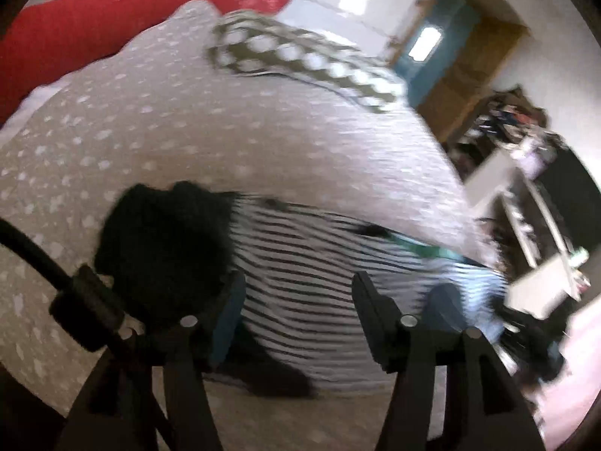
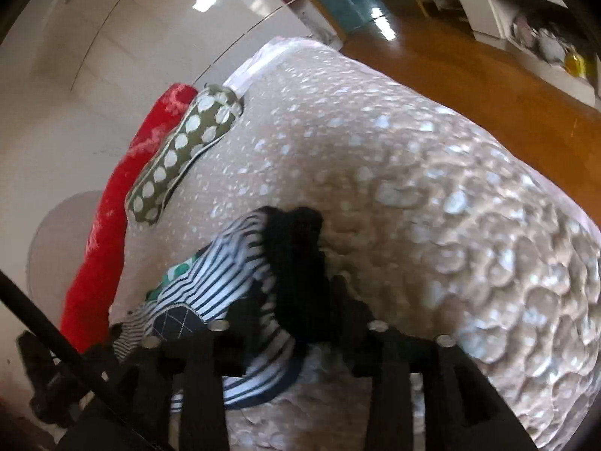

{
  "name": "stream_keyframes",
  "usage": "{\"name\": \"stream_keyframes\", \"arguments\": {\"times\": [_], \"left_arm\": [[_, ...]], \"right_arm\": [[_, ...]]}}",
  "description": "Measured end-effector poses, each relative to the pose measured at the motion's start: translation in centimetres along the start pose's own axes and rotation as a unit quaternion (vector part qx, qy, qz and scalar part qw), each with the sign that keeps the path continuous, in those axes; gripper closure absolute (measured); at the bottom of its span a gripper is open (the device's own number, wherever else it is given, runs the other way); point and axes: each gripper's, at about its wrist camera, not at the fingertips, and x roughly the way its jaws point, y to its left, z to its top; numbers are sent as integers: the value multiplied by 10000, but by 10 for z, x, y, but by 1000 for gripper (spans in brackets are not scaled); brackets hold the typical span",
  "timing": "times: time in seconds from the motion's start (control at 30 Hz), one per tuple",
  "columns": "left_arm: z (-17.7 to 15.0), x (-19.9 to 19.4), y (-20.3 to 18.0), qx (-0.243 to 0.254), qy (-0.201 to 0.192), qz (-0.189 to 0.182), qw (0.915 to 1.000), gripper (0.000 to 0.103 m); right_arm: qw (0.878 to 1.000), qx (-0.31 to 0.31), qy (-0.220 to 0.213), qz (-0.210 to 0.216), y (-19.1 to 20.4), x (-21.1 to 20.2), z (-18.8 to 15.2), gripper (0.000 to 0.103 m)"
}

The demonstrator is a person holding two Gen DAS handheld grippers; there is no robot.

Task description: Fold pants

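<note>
Black bundle (image 1: 161,244), taken to be the pants though the blur leaves that unsure, lies bunched on the bedspread (image 1: 263,131), touching and partly overlapping a striped cloth (image 1: 319,263). No clear long axis: more a heap than a strip.

Left gripper (image 1: 296,285): jaws apart, nothing clamped, aimed down over the striped cloth, with the black bundle off past its left finger. Right gripper (image 2: 289,323): jaws also apart, with the black bundle (image 2: 296,263) straight ahead and its near end lying in the gap, not visibly pinched. Judged the nearer and better lined up of the two, so the next grasp probably falls to the right hand.

Left wrist view alone shows the striped cloth running out toward the side edge of the bed, with a cluttered floor beyond. Right wrist view alone shows a diamond-patterned dark patch (image 2: 176,321) and a green spotted piece (image 2: 176,270) beside the stripes, and the spotted cushion (image 2: 180,158) and red bolster (image 2: 109,225) along the far edge, well apart from the pile.
</note>
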Motion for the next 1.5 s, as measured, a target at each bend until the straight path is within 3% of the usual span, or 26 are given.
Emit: {"name": "stream_keyframes", "arguments": {"times": [0.07, 0.13, 0.2, 0.3, 0.37, 0.5, 0.53, 0.6, 0.67, 0.77, 0.87, 0.9, 0.97, 1.03, 1.13, 1.2, 1.27, 1.33, 1.5], "left_arm": [[-2, 12, 16, -161, 224, 147, 9995, 53], [-5, 17, 24, -147, 281, 164, 9994, 62], [-8, 16, 26, -121, 197, 114, 9997, 63], [-13, 16, 28, -107, 114, 85, 9998, 63], [-18, 15, 28, -45, 42, 63, 10000, 63], [-20, 15, 25, 99, -12, 55, 9999, 63], [-19, 15, 26, 100, -23, 45, 9999, 63], [-19, 16, 27, 104, -64, 22, 9999, 63], [-20, 17, 27, 143, -116, 14, 9998, 63], [-21, 16, 28, 206, -162, -22, 9997, 63], [-20, 11, 31, 143, -91, -128, 9998, 63], [-20, 3, 32, 48, -102, -179, 9998, 63], [-20, -13, 26, 48, -272, -445, 9986, 63], [-21, -20, 15, 220, -394, -602, 9972, 63], [-28, -13, 0, 470, -264, -832, 9951, 63], [-36, 3, -3, 579, -2, -733, 9956, 63], [-40, 15, 2, 538, 152, -700, 9960, 63], [-40, 15, 3, 539, 115, -767, 9955, 63], [-43, 18, 3, 554, 50, -774, 9954, 63]], "right_arm": [[9985, 19, -460, -286, 3, -22, 0, 49], [9939, -203, -954, -524, 16, -48, 2, 49], [9929, -423, -1044, -390, 32, -55, 7, 50], [9944, -866, -534, 289, 75, -41, 4, 56], [9906, -1154, 68, 730, 107, -9, -6, 57], [9729, -1517, 1252, 1217, 150, 64, -25, 60], [9642, -1503, 1752, 1307, 157, 92, -30, 62], [9630, -1544, 2032, 869, 161, 122, -29, 66], [9668, -1851, 1751, 210, 164, 144, -13, 88], [9674, -2171, 1038, -782, 169, 148, 13, 81], [9670, -2337, 960, -334, 187, 129, 22, 80], [9623, -2536, 951, -253, 198, 124, 19, 78], [9452, -3055, 1152, -48, 221, 117, 4, 51], [9269, -3455, 1465, 57, 236, 125, -9, 39], [8965, -3980, 1943, -88, 251, 157, -31, 39], [8808, -4147, 2275, -223, 251, 179, -41, 40], [8628, -4332, 2572, -422, 248, 189, -57, 93], [8593, -4446, 2488, -452, 250, 188, -57, 99], [8852, -4197, 1905, -636, 259, 187, -30, 101]]}}
